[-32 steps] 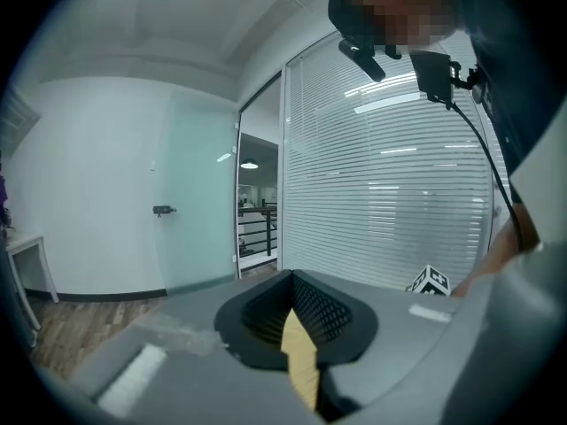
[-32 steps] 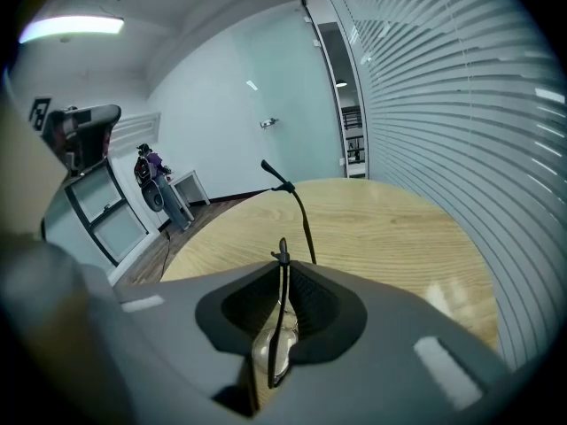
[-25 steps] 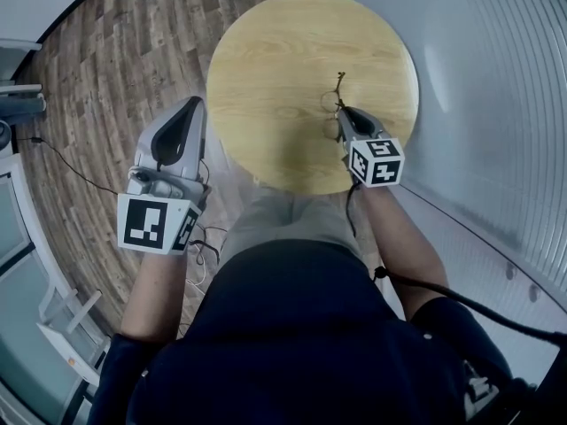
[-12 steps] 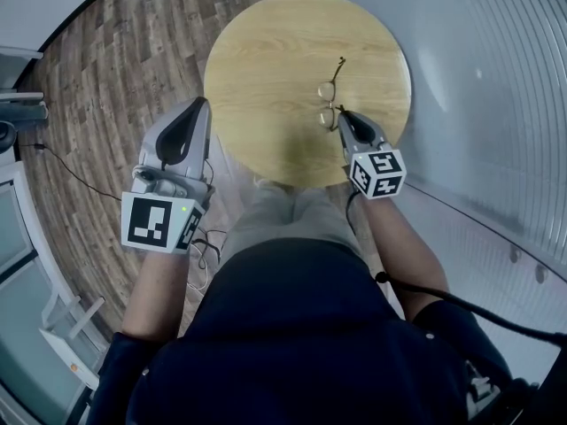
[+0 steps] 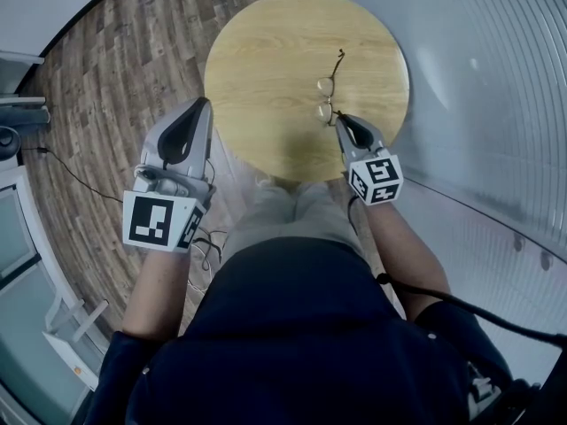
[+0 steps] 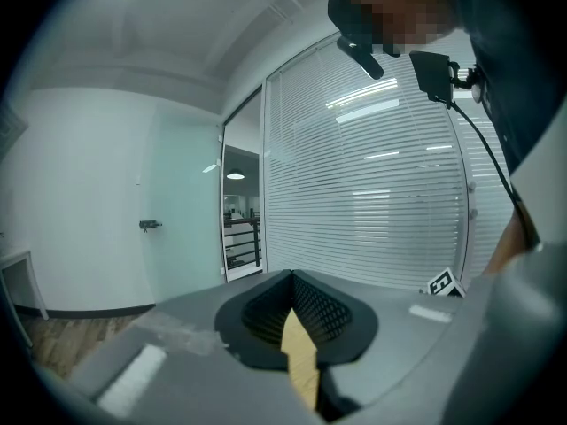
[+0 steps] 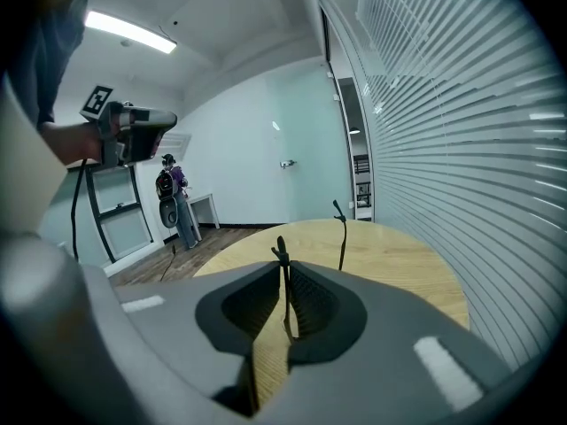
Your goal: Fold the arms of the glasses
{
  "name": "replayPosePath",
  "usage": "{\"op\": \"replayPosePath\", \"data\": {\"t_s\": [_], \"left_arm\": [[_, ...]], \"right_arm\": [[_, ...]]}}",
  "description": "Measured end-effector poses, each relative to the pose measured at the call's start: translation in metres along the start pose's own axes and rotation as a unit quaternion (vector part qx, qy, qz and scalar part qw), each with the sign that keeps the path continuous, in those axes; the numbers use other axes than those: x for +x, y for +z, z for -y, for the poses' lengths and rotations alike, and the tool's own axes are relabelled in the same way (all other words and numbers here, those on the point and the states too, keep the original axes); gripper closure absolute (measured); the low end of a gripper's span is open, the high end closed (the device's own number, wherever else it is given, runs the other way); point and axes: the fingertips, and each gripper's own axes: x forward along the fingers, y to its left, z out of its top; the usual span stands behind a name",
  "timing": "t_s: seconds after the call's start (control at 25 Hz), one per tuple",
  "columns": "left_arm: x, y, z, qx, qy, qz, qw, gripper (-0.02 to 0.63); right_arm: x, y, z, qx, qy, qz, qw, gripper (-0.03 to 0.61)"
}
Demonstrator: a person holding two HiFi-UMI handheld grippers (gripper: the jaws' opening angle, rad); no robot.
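Seen from above: a round wooden table (image 5: 266, 51) on a plank floor (image 5: 97, 69), with blinds (image 5: 496, 104) along the right side. Left of the table, over the floor and well apart from the work: the left gripper (image 5: 204, 103). Closed tip to tip in the left gripper view, with nothing between the jaws, only a strip of light wood visible behind them. At the near right edge of the table: the right gripper (image 5: 337, 120), pointing a little downward toward the table middle. Jaws almost together there, pressed from both sides on one thin dark arm (image 7: 283, 264) of the glasses (image 5: 326, 96). In the right gripper view, this arm upright in the narrow gap, its tip just above the jaw ends. Glasses over the right half of the table, just beyond the right gripper, with two lenses (image 5: 325, 84) side by side in line away from the person. Second arm (image 7: 342, 237) open, reaching out toward the far side. Not possible to tell whether the frame touches the wood or hangs just above it.
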Motion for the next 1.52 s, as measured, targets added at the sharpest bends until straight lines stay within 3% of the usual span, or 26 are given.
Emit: {"op": "replayPosePath", "data": {"t_s": [1.0, 1.32, 1.52], "left_arm": [[0.018, 0.004, -0.006, 0.001, -0.032, 0.005, 0.9995, 0.612], [0.033, 0.013, -0.007, 0.002, -0.044, 0.019, 0.9989, 0.612], [0.043, 0.024, -0.01, 0.002, -0.046, 0.036, 0.9983, 0.612]], "right_arm": [[-0.003, -0.023, -0.04, -0.034, 0.035, -0.019, 0.999, 0.505], [-0.013, -0.012, -0.049, -0.044, 0.05, -0.003, 0.998, 0.485], [-0.025, 0.011, -0.033, -0.026, 0.035, 0.019, 0.999, 0.485]]}}
